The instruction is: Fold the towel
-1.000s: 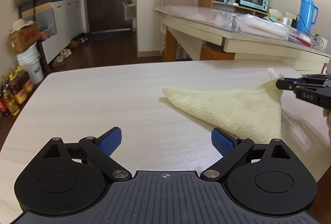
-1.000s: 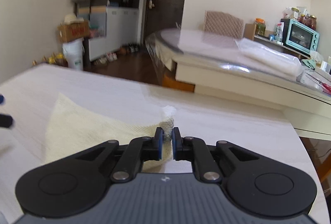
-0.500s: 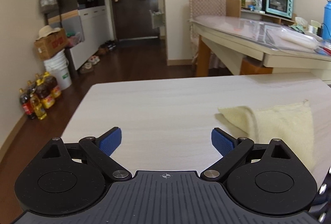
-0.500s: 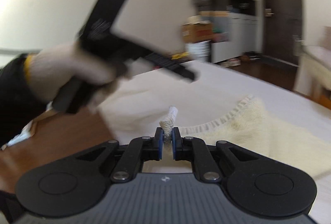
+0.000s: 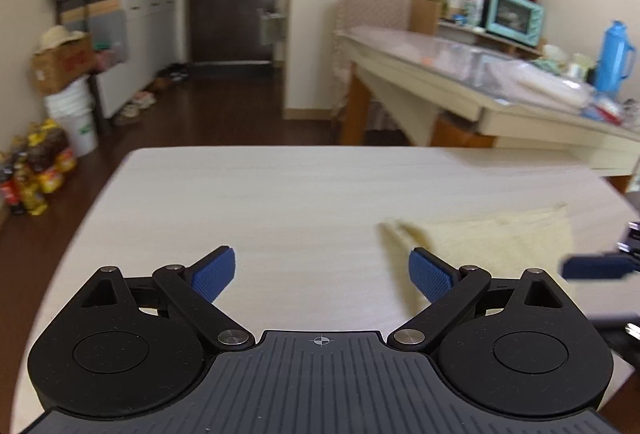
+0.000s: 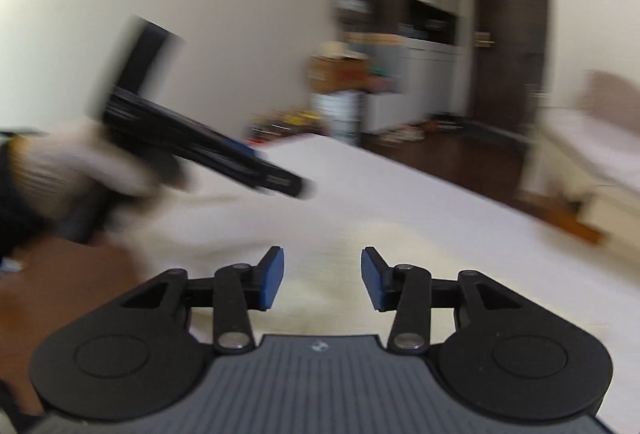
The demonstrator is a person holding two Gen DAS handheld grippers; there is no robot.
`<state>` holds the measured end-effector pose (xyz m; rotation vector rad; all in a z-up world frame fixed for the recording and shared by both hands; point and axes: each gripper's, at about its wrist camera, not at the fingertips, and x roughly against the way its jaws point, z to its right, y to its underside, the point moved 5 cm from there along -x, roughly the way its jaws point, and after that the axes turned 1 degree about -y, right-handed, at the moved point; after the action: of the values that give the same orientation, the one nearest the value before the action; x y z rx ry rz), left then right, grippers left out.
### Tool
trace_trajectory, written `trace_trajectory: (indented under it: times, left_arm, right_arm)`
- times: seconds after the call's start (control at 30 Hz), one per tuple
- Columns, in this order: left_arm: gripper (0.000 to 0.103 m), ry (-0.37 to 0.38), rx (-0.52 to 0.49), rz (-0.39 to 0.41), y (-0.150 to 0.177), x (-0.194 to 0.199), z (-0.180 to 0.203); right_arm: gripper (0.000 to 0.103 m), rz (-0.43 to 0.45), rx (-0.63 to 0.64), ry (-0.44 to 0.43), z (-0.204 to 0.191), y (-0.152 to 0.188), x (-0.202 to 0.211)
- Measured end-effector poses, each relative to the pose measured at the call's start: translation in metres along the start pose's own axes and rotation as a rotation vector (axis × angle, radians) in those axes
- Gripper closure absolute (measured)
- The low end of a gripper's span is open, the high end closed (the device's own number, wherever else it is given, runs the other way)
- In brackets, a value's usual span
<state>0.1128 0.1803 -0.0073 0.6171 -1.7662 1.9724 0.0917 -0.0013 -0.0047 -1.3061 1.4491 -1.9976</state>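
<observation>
the right gripper is opening, nothing pinched; the left gripper is gaping empty, the towel lying at its two o'clock on the table

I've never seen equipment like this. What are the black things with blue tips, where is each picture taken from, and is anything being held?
There is no robot: a person holds a hand-held gripper in each hand, each with a camera looking along its two blue-padded fingers. One picture looks from the left gripper, the other from the right gripper. A pale yellow towel lies on the light table. The left fingers are spread over bare table. The right fingers are opening with nothing between them. The gloved left hand shows blurred in the right view.
</observation>
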Motion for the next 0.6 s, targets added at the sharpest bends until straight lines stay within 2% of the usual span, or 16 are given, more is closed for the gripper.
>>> trace_trajectory:
  times: [0.1,0.13,0.17,0.3,0.37,0.4,0.47,0.5,0.57,0.6]
  left_arm:
    - [0.008,0.100,-0.060,-0.017,-0.010,-0.016,0.027]
    - [0.016,0.123,-0.073,-0.030,-0.011,-0.022,0.033]
    - [0.029,0.138,-0.081,-0.048,-0.012,-0.028,0.037]
    - [0.038,0.159,-0.080,-0.110,-0.010,-0.053,0.044]
    - [0.049,0.165,-0.084,-0.130,-0.008,-0.060,0.047]
    - [0.051,0.165,-0.091,-0.138,-0.007,-0.062,0.049]
    - [0.068,0.167,-0.103,-0.152,-0.005,-0.066,0.052]
    - [0.071,0.167,-0.109,-0.159,-0.004,-0.068,0.053]
    - [0.087,0.167,-0.125,-0.169,-0.003,-0.071,0.056]
    - [0.091,0.165,-0.136,-0.167,-0.004,-0.069,0.057]
  right_arm:
    - [0.057,-0.005,-0.057,0.059,0.022,0.007,-0.001]
    - [0.057,-0.006,-0.071,0.072,0.027,0.009,-0.001]
    - [0.057,-0.006,-0.088,0.075,0.031,0.012,-0.001]
    - [0.057,-0.014,-0.114,0.085,0.040,0.018,-0.004]
    - [0.057,-0.017,-0.120,0.087,0.044,0.020,-0.005]
    - [0.057,-0.017,-0.124,0.089,0.047,0.021,-0.006]
    - [0.056,-0.016,-0.133,0.089,0.050,0.023,-0.003]
    - [0.056,-0.018,-0.139,0.090,0.052,0.026,-0.001]
    - [0.056,-0.019,-0.150,0.090,0.055,0.029,-0.003]
    - [0.056,-0.018,-0.153,0.088,0.055,0.031,-0.002]
